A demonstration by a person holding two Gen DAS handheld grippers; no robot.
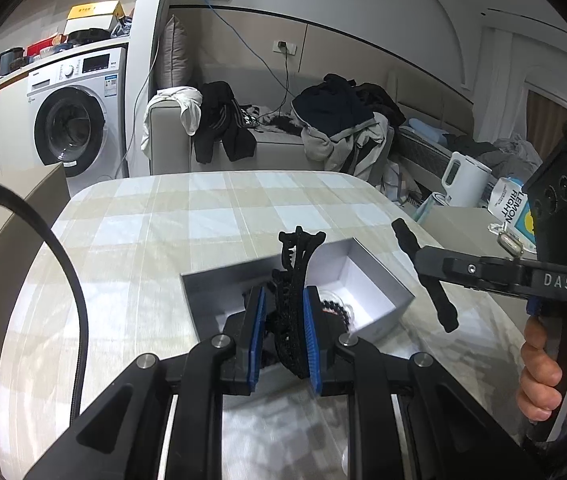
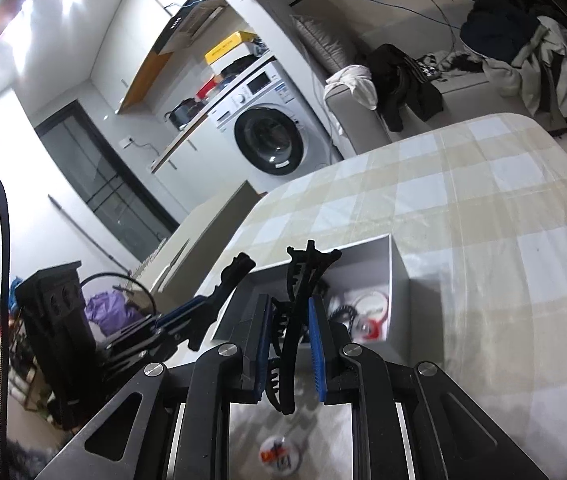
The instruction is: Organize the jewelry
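The left gripper [image 1: 283, 320] was closed on a black hair claw clip [image 1: 295, 280], its blue pads [image 1: 310, 332] pressing both flanks, the clip upright above the open white box [image 1: 379, 300] at twelve o'clock on the checked table [image 1: 163, 220]. The right gripper [image 2: 291, 344] likewise clamped a second black clip [image 2: 299, 300] over that box, in which bracelets [image 2: 367, 312] lay. Both clips appeared held high, near the box, for depositing in turn.
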